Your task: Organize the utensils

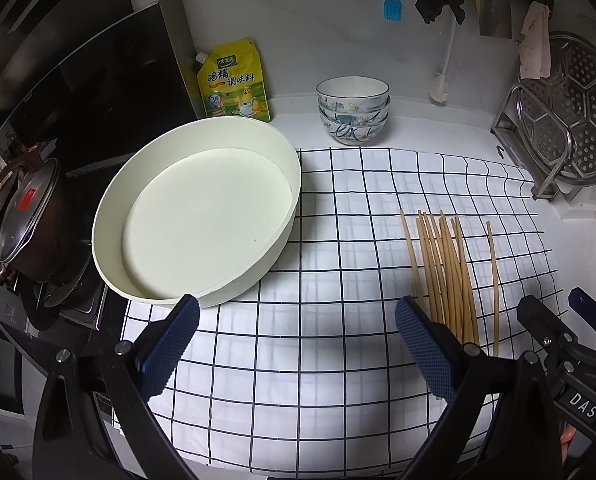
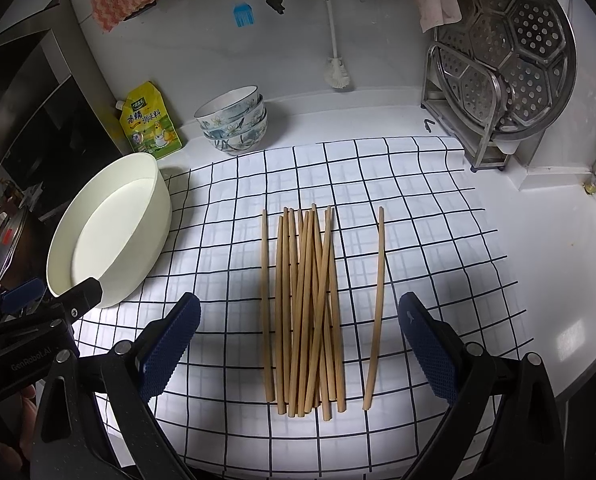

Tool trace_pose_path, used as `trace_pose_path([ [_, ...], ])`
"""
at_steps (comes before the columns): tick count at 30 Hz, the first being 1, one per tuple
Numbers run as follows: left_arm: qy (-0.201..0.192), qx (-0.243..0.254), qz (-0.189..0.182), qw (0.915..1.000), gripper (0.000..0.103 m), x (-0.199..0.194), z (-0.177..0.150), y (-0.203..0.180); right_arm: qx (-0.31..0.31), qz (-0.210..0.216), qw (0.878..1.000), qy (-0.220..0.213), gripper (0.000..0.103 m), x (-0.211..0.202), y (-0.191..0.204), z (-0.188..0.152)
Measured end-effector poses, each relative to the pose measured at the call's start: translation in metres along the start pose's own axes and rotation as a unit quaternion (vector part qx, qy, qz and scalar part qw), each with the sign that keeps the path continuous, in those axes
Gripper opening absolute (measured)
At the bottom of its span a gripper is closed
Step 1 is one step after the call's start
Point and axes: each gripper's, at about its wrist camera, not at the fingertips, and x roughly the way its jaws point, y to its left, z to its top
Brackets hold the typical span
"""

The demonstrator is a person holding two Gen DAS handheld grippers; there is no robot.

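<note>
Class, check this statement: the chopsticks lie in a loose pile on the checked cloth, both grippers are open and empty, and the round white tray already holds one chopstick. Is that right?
Not quite. The round white tray holds no chopstick; the left wrist view shows it bare inside. The rest stands: the chopsticks lie on the checked cloth, and the left gripper and right gripper are open and empty.

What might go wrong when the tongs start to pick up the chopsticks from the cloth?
1. The wooden chopsticks lie crossed in a loose pile, so the open right tongs may grab several, or some may slip out.
2. Pinching may snag and drag the white checked cloth.
3. The single chopstick lying apart could be missed.
</note>
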Motion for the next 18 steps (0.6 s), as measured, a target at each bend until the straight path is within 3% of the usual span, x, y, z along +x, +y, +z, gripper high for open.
trace_pose_path([
  [18,-0.001,0.001,0.000,1.0000,0.097,-0.0002,0.0020,0.0015,0.001,0.001,1.000,-0.002,0.095,-0.0011,-0.0003,0.0007],
])
